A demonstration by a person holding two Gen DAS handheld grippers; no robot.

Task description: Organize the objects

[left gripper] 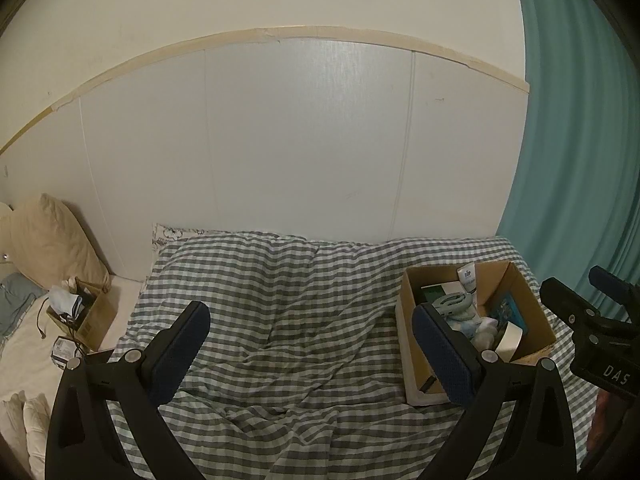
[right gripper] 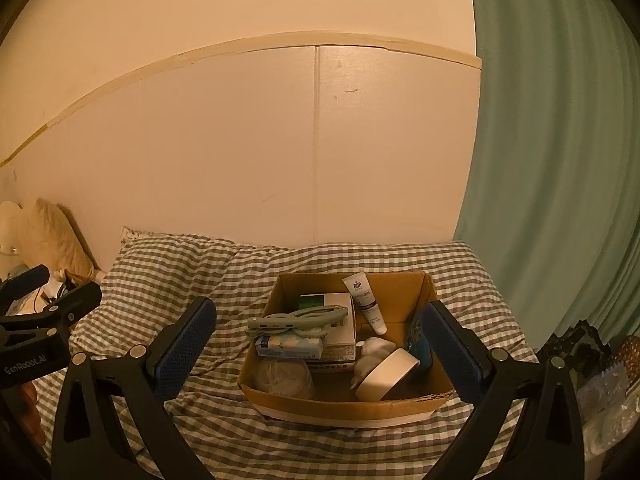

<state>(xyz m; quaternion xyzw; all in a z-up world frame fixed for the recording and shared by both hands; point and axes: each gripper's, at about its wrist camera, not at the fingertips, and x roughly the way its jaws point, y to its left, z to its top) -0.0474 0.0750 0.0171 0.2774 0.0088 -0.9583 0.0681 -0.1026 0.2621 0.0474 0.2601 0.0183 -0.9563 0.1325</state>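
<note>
An open cardboard box [right gripper: 340, 406] stands on the checked bedspread [right gripper: 180, 272], filled with several items: a white tube [right gripper: 365, 302], a pale green clip-like tool [right gripper: 296, 318], a white-and-green carton [right gripper: 336, 312], a white roll [right gripper: 386, 374] and a blue packet [right gripper: 290, 346]. My right gripper [right gripper: 320, 350] hovers open above the box with nothing between its fingers. In the left wrist view the same box [left gripper: 536, 320] sits at the right, and my left gripper [left gripper: 310, 350] is open over bare bedspread [left gripper: 280, 300]. The right gripper [left gripper: 592, 316] shows at the far right edge there.
A smaller cardboard box [left gripper: 86, 320] with cloth and cables sits at the left beside a beige pillow [left gripper: 52, 240]. A white panelled wall [left gripper: 300, 140] backs the bed. A teal curtain [left gripper: 576, 160] hangs at the right. Dark clutter [right gripper: 588, 356] lies right of the bed.
</note>
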